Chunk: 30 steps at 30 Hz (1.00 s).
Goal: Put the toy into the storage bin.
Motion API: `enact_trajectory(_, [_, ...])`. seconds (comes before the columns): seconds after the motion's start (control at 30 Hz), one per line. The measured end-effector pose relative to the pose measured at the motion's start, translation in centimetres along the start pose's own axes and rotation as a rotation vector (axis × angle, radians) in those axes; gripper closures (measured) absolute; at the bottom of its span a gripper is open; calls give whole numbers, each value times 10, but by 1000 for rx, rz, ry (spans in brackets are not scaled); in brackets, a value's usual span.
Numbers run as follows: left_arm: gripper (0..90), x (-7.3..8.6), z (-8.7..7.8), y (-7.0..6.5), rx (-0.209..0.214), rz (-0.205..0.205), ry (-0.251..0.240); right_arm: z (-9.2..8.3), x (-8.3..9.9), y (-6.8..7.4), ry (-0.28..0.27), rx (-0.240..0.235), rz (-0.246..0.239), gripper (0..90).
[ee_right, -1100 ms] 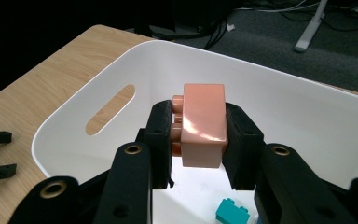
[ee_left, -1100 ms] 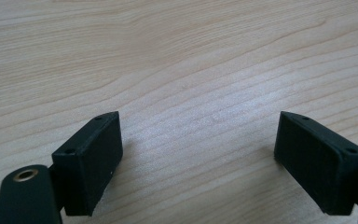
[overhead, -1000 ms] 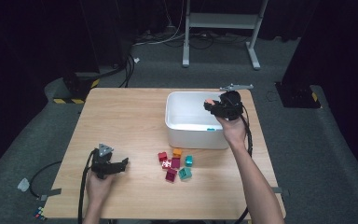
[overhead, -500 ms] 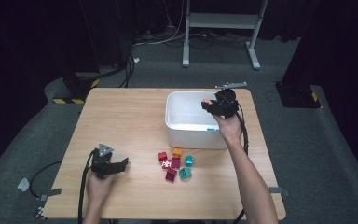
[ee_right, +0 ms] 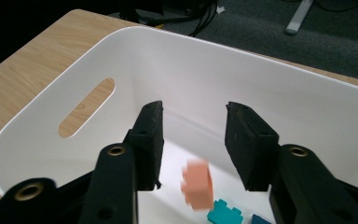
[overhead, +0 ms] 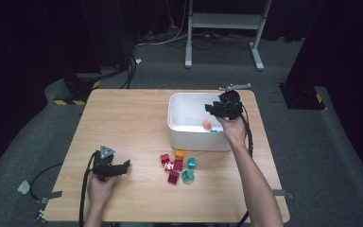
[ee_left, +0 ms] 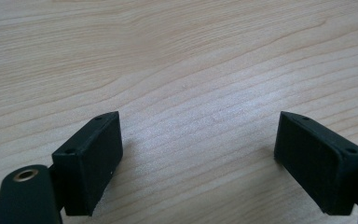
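Observation:
My right gripper (overhead: 211, 108) hangs over the white bin (overhead: 176, 124), reaching in from its right rim. Its jaws have just been opening and nothing is between them (ee_right: 193, 122). A pale orange block (ee_right: 198, 185) shows blurred just below the jaws, loose in the air inside the bin (ee_right: 214, 74); in the high view the orange block (overhead: 207, 125) is near the bin's right wall. On the bin floor lie a teal block (ee_right: 224, 212) and a blue block (ee_right: 261, 219). My left gripper (overhead: 122, 166) rests open on the table at the front left, bare wood between its pads (ee_left: 91, 158).
Several small blocks lie in a cluster on the wooden table (overhead: 123, 118) in front of the bin: a red one (overhead: 164, 159), an orange one (overhead: 180, 154), a teal one (overhead: 191, 162) and others. Cables trail from both grippers off the table's front edge.
The right gripper's jaws have opened and the pale orange block has come out of them, now dropping inside the bin. The left hand and gripper have stayed where they were.

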<state>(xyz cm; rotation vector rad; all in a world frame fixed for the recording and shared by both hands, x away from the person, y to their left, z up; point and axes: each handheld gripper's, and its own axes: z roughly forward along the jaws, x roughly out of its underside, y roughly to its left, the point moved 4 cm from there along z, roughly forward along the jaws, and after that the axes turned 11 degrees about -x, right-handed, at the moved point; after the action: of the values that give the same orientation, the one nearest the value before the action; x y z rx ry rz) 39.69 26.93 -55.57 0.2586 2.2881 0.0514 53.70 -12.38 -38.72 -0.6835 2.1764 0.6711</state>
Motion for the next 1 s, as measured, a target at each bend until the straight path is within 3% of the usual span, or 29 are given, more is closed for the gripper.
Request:
enact_trajectory(0.33, [156,0,0,0,0,-2,-1,-10,2,4,-38,-34,-10,393])
enact_trajectory(0.57, [156,0,0,0,-1,-1,0,-21,7,4,-71,-55,-6,351])
enact_trajectory(0.67, [156,0,0,0,0,-2,-1,-28,10,6,-89,-60,1,292])
enact_trajectory(1.0, [156,0,0,0,0,-1,-1,-44,17,20,-141,-105,-50,262])
